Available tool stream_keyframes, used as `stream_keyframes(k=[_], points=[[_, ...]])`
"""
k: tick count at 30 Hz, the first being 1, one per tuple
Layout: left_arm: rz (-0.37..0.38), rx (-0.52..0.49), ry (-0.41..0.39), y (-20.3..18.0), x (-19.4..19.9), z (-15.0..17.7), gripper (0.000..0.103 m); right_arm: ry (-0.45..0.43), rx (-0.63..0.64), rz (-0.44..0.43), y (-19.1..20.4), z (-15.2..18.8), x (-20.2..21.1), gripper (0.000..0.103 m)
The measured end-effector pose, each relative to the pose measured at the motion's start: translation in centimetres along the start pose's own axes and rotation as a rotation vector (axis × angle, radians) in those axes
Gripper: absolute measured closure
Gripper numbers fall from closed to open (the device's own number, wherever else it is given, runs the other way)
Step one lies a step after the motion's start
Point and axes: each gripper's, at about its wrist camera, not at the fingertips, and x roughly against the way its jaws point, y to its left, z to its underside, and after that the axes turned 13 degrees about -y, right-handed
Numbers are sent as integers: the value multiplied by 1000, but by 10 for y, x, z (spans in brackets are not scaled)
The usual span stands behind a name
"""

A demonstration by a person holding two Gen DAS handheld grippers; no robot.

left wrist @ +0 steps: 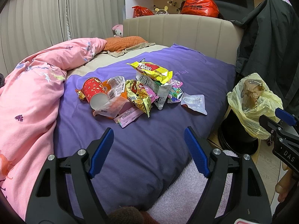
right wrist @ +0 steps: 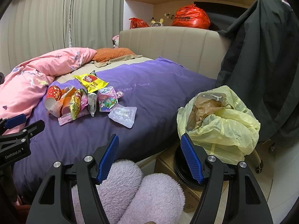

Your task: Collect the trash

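A pile of trash lies on the purple bedspread [left wrist: 149, 140]: a red paper cup [left wrist: 94, 91], a yellow biscuit wrapper [left wrist: 151, 70], a yellow snack wrapper [left wrist: 139, 95], a pink wrapper [left wrist: 129, 116] and a clear blister pack [left wrist: 194, 100]. The pile also shows in the right wrist view, with the cup [right wrist: 53, 95] and blister pack [right wrist: 123, 114]. My left gripper [left wrist: 148, 140] is open and empty, short of the pile. My right gripper [right wrist: 149, 149] is open and empty, between the bed edge and the yellow-lined trash bin [right wrist: 218, 123]. The bin also shows in the left wrist view [left wrist: 252, 100].
A pink duvet [left wrist: 31, 97] is bunched at the bed's left. A beige headboard [left wrist: 179, 31] stands behind. A black garment [right wrist: 261, 65] hangs over a chair at right. Purple fuzzy slippers [right wrist: 130, 192] are below. A cardboard box [right wrist: 192, 199] lies under the bin.
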Motion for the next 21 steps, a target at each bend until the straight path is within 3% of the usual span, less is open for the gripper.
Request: stream_keyframes(k=[21], points=[[14,15,14,6,-8,-2,29,2,21,-2,4,1,-9,38]])
